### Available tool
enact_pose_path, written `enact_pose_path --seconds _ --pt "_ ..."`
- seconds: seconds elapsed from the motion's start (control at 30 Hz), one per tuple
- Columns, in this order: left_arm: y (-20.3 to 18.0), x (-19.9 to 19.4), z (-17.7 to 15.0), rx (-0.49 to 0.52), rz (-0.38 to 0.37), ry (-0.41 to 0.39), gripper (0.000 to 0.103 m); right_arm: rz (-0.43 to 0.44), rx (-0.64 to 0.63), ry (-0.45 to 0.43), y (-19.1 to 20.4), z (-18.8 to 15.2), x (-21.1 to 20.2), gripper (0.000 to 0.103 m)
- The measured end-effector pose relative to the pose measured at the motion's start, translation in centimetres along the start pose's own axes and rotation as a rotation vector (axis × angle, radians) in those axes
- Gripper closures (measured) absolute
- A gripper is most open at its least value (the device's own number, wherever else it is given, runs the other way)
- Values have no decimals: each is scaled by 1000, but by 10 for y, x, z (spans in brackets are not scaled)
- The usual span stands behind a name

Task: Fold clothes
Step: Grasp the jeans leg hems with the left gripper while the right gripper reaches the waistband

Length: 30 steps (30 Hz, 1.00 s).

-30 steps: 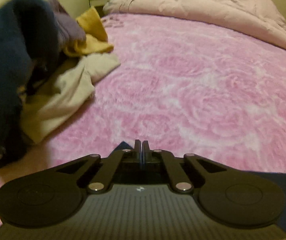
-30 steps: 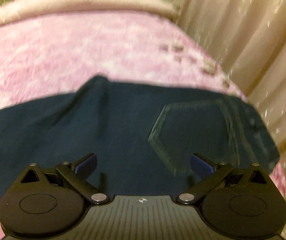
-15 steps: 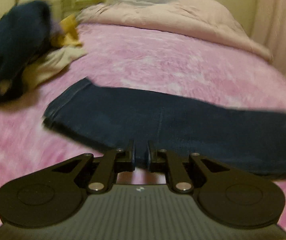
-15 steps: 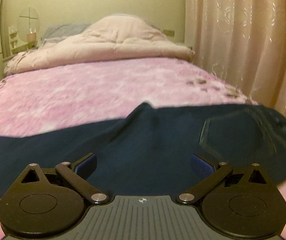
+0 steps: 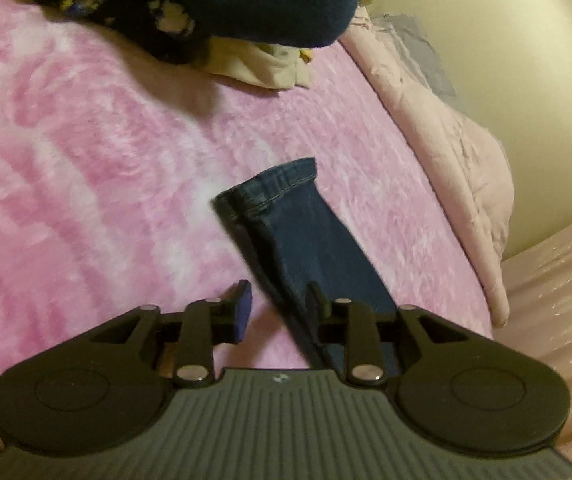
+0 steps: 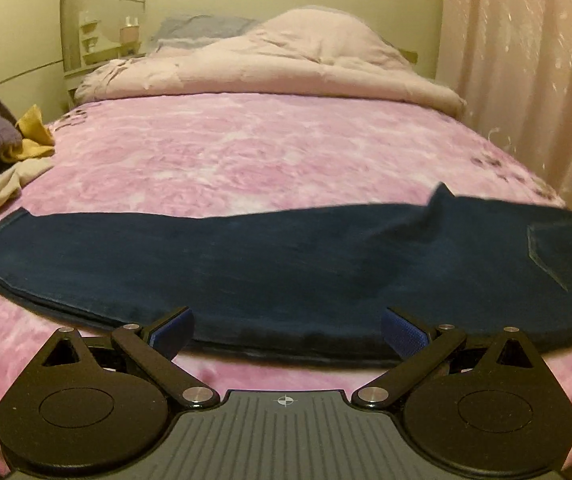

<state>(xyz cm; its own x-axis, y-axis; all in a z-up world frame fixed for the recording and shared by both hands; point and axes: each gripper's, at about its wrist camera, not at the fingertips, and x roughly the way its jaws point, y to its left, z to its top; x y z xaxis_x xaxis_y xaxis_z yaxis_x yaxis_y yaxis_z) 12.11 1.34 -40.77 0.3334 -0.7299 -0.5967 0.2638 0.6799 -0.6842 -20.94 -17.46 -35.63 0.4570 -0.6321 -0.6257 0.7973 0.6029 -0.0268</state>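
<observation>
right wrist: heaped clothes (image 6: 14, 148) at left – our jeans (image 6: 286, 268) flat on the blanket (image 6: 246, 152); right gripper (image 6: 286, 332) wide, empty; left gripper (image 5: 276, 304) just opening, empty.

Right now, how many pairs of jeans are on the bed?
1. The jeans lie flat across the pink blanket, in front of both grippers. The clothes pile at the bed's left edge could hide another pair.

No readable text or labels
</observation>
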Motion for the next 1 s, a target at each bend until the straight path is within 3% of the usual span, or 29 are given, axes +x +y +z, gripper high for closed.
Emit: enact_pose_path --seconds 0.2,0.33,0.53,0.67,0.83,0.9,1.0 --pt "-7 12 -2 9 -24 -32 64 -4 -40 -39 22 -1 24 1" --pt "-1 7 -5 -20 -57 -45 67 -31 -55 39 26 -18 45 1" --pt "4 10 -2 -56 -73 -54 66 -5 3 28 21 -18 46 1" --pt "-6 13 -7 21 -43 -56 67 -3 -14 37 23 -20 49 1" --pt "-6 8 -24 37 -71 -70 69 12 -9 20 20 -25 47 1" --pt "-4 10 -24 18 -73 -78 70 18 -8 17 19 -26 47 1" --pt "2 19 -16 -102 -128 -66 70 22 -7 15 18 -27 47 1"
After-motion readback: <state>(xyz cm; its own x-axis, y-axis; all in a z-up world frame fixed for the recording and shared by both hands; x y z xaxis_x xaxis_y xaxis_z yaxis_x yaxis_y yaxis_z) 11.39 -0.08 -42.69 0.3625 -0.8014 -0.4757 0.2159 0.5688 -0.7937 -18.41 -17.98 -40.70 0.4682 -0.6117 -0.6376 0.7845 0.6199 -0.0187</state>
